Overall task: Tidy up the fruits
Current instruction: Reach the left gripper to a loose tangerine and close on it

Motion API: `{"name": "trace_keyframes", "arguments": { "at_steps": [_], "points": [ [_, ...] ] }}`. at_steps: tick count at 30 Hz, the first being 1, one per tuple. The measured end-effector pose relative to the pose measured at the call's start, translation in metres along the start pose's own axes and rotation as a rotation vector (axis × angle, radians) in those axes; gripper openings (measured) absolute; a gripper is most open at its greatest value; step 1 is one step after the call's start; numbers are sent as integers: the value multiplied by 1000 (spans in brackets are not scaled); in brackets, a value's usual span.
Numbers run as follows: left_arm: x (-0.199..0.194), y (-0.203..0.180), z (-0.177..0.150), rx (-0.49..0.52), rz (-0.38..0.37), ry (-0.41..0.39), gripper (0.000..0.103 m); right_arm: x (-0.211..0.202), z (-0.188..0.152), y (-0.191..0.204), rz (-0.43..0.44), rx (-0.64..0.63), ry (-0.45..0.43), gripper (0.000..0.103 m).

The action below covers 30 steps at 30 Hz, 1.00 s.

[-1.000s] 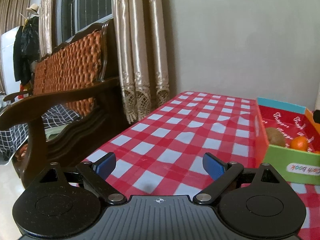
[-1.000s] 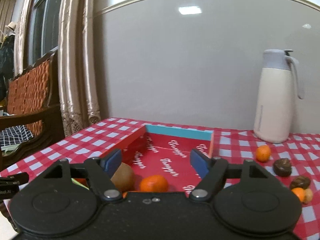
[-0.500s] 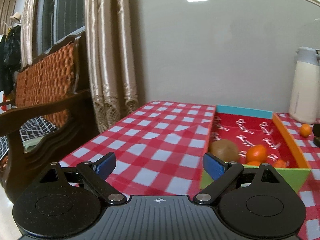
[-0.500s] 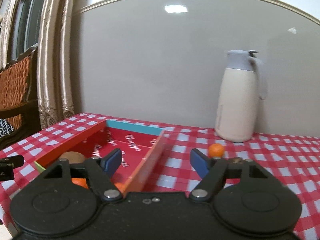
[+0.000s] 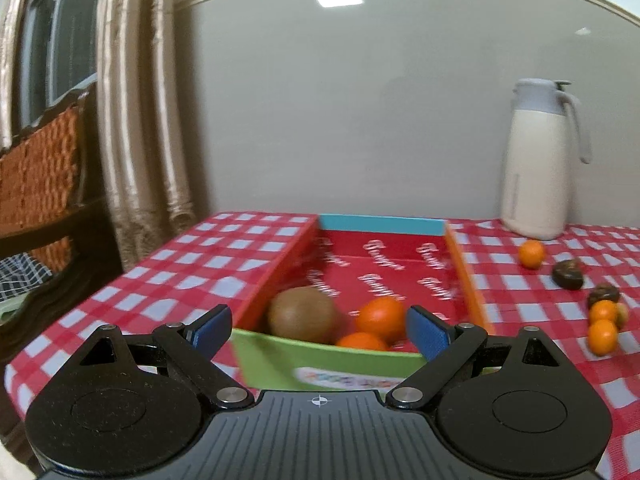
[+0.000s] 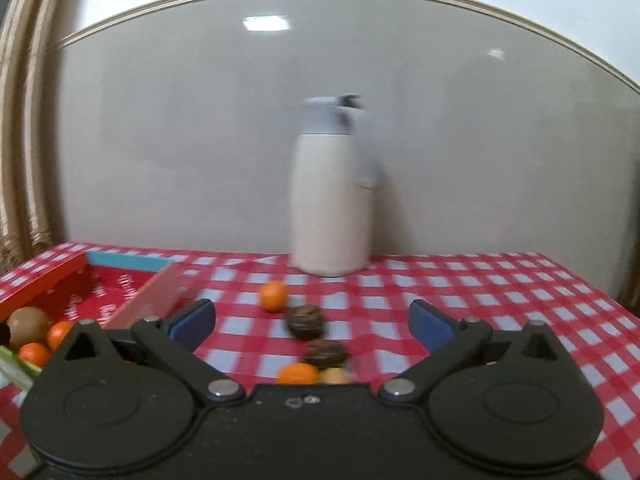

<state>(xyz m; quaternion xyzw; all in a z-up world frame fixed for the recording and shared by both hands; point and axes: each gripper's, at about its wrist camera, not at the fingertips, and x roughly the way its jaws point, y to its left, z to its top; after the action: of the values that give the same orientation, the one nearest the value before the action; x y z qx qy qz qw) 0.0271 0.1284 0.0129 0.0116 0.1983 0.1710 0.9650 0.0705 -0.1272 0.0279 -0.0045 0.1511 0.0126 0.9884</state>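
Observation:
A shallow box (image 5: 384,256) with a red floor, green near wall and blue far wall sits on the checked table. It holds a brown kiwi (image 5: 302,315) and two oranges (image 5: 380,318). My left gripper (image 5: 320,330) is open and empty, just in front of the box. My right gripper (image 6: 312,322) is open and empty above loose fruit: an orange (image 6: 273,295), two dark brown fruits (image 6: 305,322), another orange (image 6: 297,373) and a pale fruit (image 6: 335,376). The box also shows at the left of the right wrist view (image 6: 52,284).
A cream thermos jug (image 6: 330,200) stands at the back of the table by the wall; it also shows in the left wrist view (image 5: 538,164). A wooden bench (image 5: 40,184) and curtains (image 5: 140,120) stand left of the table.
Both grippers have swung to the right. The left view now faces the box head-on. The right view now faces the thermos and the loose fruit. Both stay open.

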Motion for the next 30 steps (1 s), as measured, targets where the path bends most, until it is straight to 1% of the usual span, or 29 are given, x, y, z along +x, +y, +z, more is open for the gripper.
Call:
{"name": "trace_keyframes", "arguments": {
  "at_steps": [6,12,15,21,30],
  "points": [
    [-3,-37,2,23,-69,-14,93,-7,-5,-39,-73,40,-3,103],
    [-7,-76,1,63,-138,-22,93,-12,-9,-71,-123,78,7,103],
    [-9,-90,1,82,-163,-25,93,-13,-11,-82,-146,76,8,103],
    [-10,-117,0,108,-212,-19,93,-14,-17,-104,-190,89,37,103],
    [-8,-156,-5,154,-288,6,93,-15,-24,-119,-224,65,59,103]
  ]
}}
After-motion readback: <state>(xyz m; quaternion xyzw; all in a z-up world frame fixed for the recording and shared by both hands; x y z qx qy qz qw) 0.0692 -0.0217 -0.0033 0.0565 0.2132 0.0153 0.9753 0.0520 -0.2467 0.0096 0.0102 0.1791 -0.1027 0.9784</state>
